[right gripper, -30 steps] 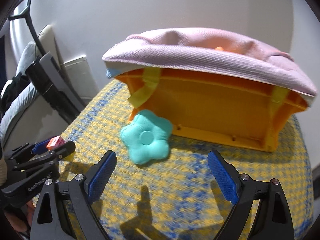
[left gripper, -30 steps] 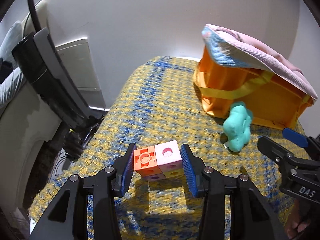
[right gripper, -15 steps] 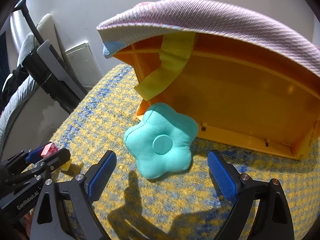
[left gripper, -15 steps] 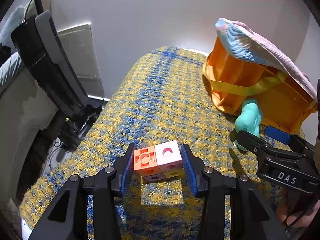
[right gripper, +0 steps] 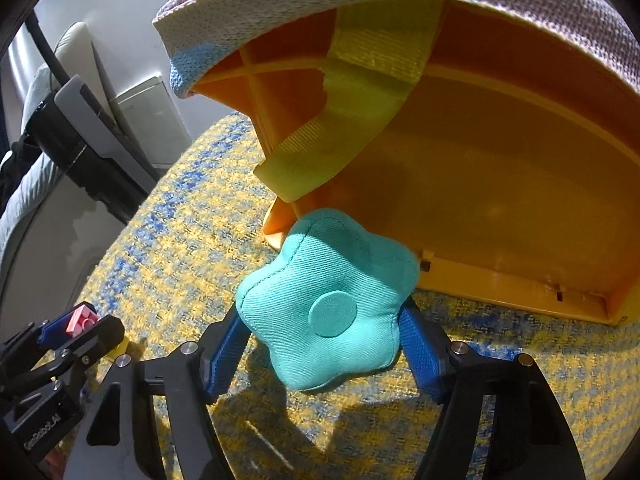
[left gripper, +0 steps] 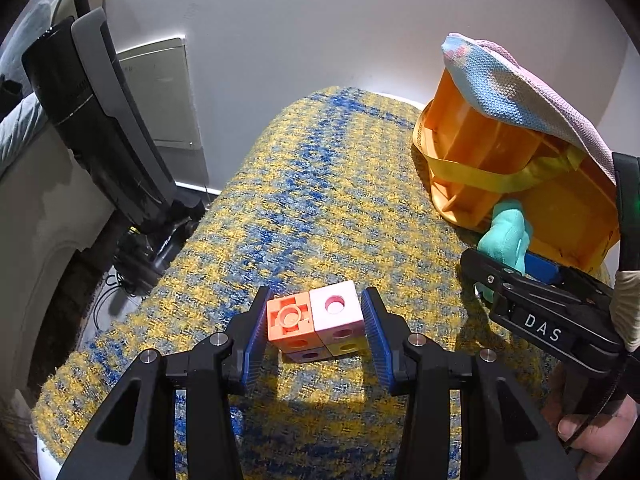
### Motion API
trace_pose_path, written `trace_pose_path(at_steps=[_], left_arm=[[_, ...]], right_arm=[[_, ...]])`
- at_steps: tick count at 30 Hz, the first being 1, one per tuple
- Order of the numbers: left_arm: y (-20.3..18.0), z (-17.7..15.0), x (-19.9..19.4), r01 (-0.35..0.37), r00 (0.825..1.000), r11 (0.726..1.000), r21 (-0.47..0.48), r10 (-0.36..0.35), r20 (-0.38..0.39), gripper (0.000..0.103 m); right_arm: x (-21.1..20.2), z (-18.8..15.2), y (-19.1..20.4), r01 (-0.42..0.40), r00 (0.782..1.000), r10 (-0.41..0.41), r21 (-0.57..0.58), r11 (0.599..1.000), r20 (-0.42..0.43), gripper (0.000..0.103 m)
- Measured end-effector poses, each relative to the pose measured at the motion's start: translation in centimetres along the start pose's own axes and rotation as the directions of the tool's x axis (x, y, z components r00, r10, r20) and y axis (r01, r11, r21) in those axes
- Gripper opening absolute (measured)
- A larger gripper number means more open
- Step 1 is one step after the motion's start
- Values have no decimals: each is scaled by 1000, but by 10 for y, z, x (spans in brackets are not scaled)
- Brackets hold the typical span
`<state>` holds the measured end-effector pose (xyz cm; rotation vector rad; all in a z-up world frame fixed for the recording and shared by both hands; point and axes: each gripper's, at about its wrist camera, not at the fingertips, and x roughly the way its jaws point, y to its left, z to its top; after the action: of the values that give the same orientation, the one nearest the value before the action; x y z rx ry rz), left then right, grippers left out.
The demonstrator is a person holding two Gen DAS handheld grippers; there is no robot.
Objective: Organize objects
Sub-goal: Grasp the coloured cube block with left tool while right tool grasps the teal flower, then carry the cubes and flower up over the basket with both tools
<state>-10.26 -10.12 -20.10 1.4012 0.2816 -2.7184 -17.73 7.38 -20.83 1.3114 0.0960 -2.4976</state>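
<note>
My left gripper is shut on a block cluster of orange, pink, yellow and purple cubes, held just above the yellow-blue woven cushion. My right gripper has its blue pads on either side of a teal flower-shaped plush, which leans against an orange basket. The pads touch the plush's edges. The basket is draped with a pink-and-blue cloth. The right gripper also shows in the left wrist view, with the plush between its fingers.
A black angled chair part stands left of the cushion, with cables on the floor below. A white wall is behind. The cushion edge drops off to the left.
My right gripper moved forward to the teal plush and closed in until its pads meet the plush's sides. My left gripper keeps holding the block cluster, shifted slightly.
</note>
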Motion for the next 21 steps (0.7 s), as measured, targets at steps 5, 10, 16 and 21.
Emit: trace_pose_path(at_steps=[5,10,16,21], left_arm=[[0,-1,-3,-2,1000,1000,6,2,6,45],[-2,0,-7,4,1000,1000,9,-4,10,44],[-14,1,-15,32,999,999,32,-32,21,45],[-34,1,-27,51,998,996,72,-54,34,45]], right_arm=[[-6,-1,2,19,1000,-19,-7,1000,14,69],[-19,-5,-1,28,999,-28,3,1000,23,68],[-41,-15,-13,83,997,-83,53,995,3,68],[-62,-20,-29,118,993,-119,88,989,1,68]])
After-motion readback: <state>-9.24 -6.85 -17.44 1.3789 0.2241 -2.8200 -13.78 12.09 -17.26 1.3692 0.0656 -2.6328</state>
